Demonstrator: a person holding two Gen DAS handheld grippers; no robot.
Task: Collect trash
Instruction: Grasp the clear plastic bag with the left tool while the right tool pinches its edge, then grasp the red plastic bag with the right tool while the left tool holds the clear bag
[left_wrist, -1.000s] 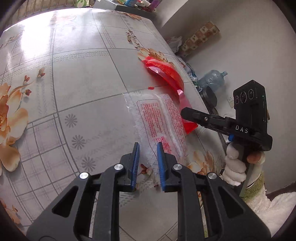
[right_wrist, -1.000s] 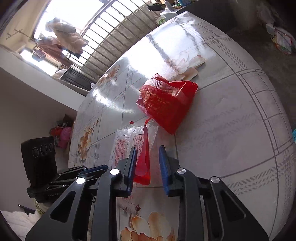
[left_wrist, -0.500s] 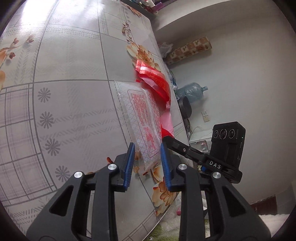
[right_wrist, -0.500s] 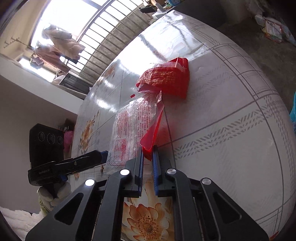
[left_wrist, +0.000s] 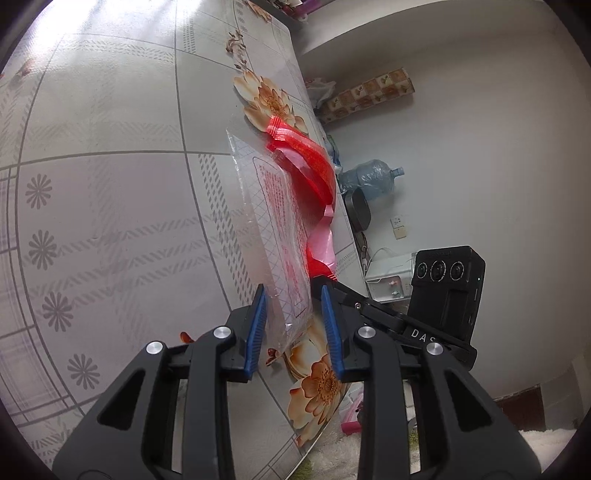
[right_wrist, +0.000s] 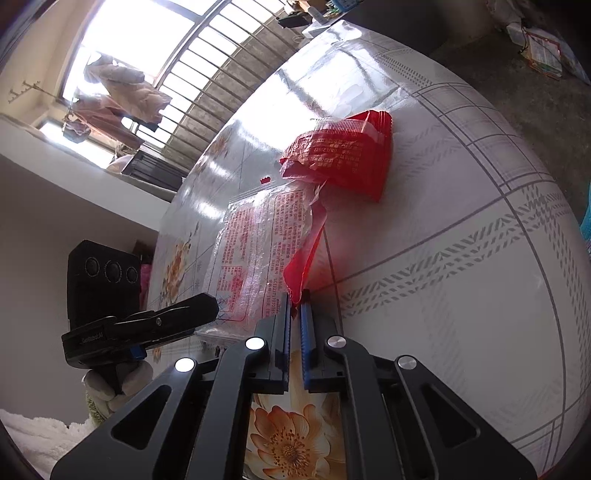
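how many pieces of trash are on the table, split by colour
red wrappers: 1, the red wrapper with its torn strip running to the right gripper
clear wrappers with red print: 1, the clear wrapper
tiny red scraps: 1, the red scrap
total: 3

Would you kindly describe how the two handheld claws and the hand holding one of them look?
Both the left claw and right claw are black plastic frames with silver rivets and ribbed blue pads. Each carries a black box with three round lenses; the right one's arm reads "DAS". The left hand wears a white glove.
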